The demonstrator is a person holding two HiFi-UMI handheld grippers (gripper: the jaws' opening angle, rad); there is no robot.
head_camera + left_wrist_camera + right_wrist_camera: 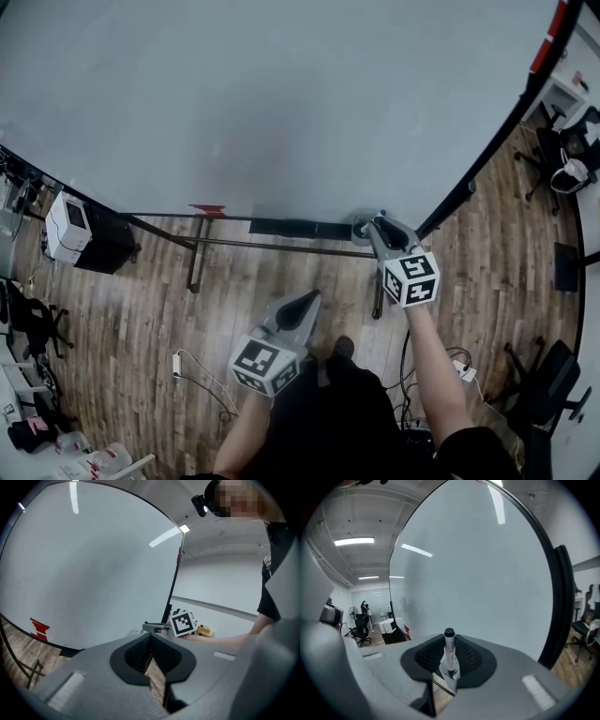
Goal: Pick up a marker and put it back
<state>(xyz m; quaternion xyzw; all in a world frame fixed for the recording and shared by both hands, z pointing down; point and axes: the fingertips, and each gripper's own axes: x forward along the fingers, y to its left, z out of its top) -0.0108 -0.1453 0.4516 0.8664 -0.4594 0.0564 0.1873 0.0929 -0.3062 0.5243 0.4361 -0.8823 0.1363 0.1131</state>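
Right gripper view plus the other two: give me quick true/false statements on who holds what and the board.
1. The right gripper grips a marker between its fingers. True.
2. The marker lies flat across the fingers. False: it stands upright, dark end up.
3. The left gripper also holds a marker. False: it is empty, with its fingers together.
4. The whiteboard in front of the grippers is blank. True.
5. The floor is carpeted. False: it is wood planks.
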